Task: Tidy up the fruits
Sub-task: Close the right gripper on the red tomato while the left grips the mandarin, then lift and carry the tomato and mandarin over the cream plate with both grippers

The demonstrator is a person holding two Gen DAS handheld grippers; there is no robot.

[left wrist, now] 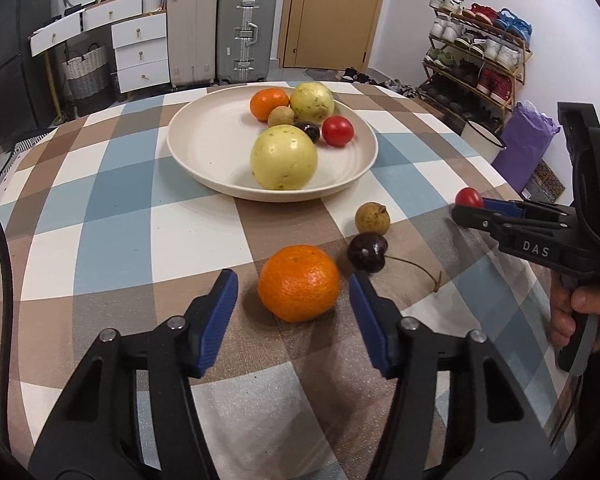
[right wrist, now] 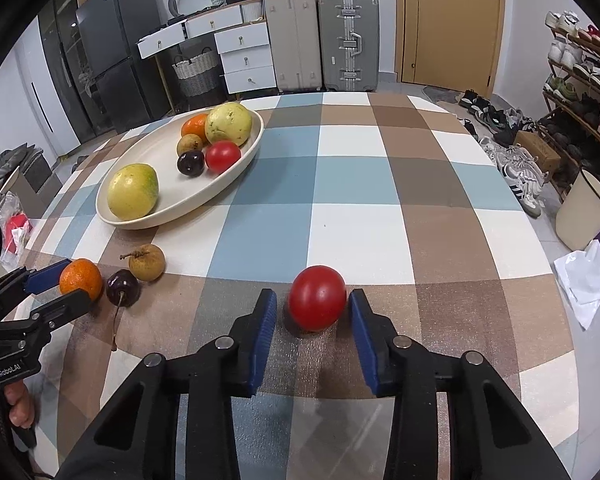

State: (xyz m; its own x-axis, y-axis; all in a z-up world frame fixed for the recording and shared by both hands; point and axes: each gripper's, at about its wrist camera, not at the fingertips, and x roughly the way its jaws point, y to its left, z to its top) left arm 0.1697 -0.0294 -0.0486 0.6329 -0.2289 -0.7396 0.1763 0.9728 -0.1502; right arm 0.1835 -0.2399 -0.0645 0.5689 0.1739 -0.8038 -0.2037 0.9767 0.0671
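Note:
A cream plate (left wrist: 204, 148) (right wrist: 168, 208) holds two yellow-green guavas, an orange, a red tomato, a dark cherry and a brown longan. On the checked tablecloth lie a loose orange (left wrist: 299, 282) (right wrist: 81, 279), a dark cherry (left wrist: 367, 252) (right wrist: 123, 287) with a stem, a longan (left wrist: 372, 218) (right wrist: 147, 262) and a red tomato (right wrist: 317, 298) (left wrist: 469, 197). My left gripper (left wrist: 293, 304) (right wrist: 62, 286) is open with the orange between its blue pads, apart from them. My right gripper (right wrist: 313, 320) (left wrist: 470, 206) is open around the tomato, gaps on both sides.
The table edge curves close on the right, with a shoe rack (left wrist: 480, 48), a cream bin (right wrist: 584, 208) and a white bag (right wrist: 584, 280) beyond. Suitcases (right wrist: 324, 36), drawers (right wrist: 244, 56) and a door stand behind the table.

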